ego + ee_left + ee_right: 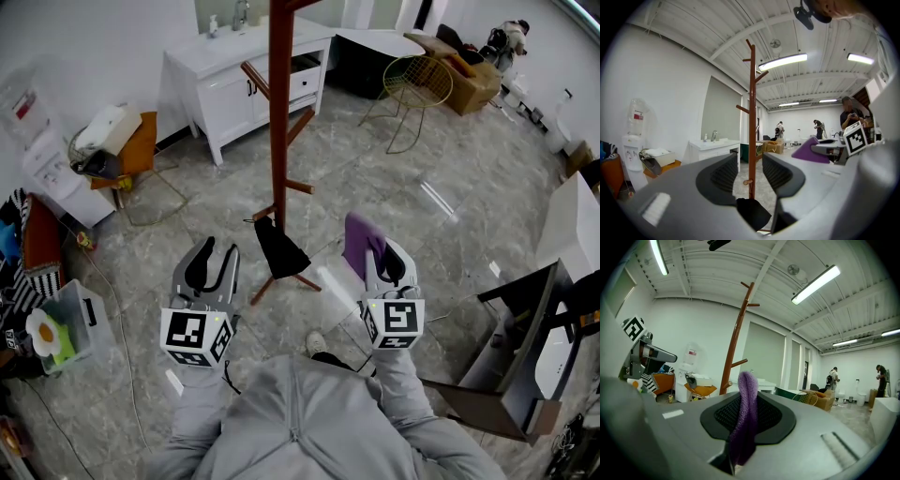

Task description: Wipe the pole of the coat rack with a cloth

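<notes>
The reddish-brown coat rack pole (279,103) stands upright on the marble floor, ahead of both grippers; its pegs branch off at several heights. A black item (279,251) hangs low on it. In the left gripper view the coat rack pole (752,122) shows straight ahead between the jaws. My left gripper (214,264) is open and empty, short of the rack. My right gripper (382,258) is shut on a purple cloth (359,240), which sticks up from the jaws; in the right gripper view the purple cloth (745,413) is pinched and the coat rack pole (735,343) leans at the left.
A white vanity cabinet (246,75) stands behind the rack. A wire chair (412,86) and cardboard boxes (467,70) are at the back right. A water dispenser (42,155), bins and clutter line the left. A dark desk (525,356) is at the right. People stand far off.
</notes>
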A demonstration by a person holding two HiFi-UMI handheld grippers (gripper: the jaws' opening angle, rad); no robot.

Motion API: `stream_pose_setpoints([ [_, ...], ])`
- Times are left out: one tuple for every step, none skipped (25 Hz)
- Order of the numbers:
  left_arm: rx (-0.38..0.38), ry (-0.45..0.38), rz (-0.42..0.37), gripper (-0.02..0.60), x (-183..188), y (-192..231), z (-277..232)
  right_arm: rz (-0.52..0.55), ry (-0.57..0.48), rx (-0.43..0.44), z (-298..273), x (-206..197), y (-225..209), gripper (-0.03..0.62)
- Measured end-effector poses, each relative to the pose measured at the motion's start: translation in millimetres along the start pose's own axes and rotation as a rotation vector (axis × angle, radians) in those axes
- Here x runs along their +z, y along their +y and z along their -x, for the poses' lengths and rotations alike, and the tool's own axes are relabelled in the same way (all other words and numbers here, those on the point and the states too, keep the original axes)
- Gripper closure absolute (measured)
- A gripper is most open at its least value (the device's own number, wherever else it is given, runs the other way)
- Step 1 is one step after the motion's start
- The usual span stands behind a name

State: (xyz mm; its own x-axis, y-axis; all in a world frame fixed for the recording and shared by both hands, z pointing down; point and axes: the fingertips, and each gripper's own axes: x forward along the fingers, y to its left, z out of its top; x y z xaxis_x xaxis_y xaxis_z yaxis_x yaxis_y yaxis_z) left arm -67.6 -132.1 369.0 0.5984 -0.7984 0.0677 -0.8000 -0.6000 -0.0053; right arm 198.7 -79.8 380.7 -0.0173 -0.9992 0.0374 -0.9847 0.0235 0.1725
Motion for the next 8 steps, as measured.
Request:
stream_pose_setpoints([
  [0.0, 0.0, 0.001, 0.411, -0.1, 0.0, -0.3, 0.001, 0.0, 0.001, -0.3, 0.0, -0.1, 0.528],
  [0.001, 0.0, 0.001, 0.411, -0.3, 0.3, -0.6, 0.001, 0.0, 0.001, -0.7, -0.1, -0.1, 0.53],
  [0.001, 0.0, 0.002, 0.411, -0.6, 0.5, -0.9, 0.0, 0.001, 0.002, -1.1, -0.3, -0.1, 0.53],
  [0.001, 0.001, 0.002, 0.411, -0.8, 0.6, -1.2, 0.0, 0.002, 0.002, -1.3, -0.6, -0.1, 0.528],
  [0.001, 0.001, 0.002, 0.411, -1.0, 0.5, -1.3, 0.0, 0.002, 0.001, -1.3, -0.9, -0.1, 0.529],
  [0.0, 0.001, 0.003, 0.411, -1.2, 0.4, -1.4, 0.0, 0.003, 0.001, -1.2, -1.2, -0.1, 0.528],
  [0.001, 0.001, 0.003, 0.411, -1.4, 0.3, -1.4, 0.0, 0.004, 0.0, -1.0, -1.5, 0.1, 0.528],
  [0.001, 0.001, 0.003, 0.411, -1.5, 0.3, -1.3, 0.0, 0.004, 0.0, -0.8, -1.8, 0.2, 0.528],
])
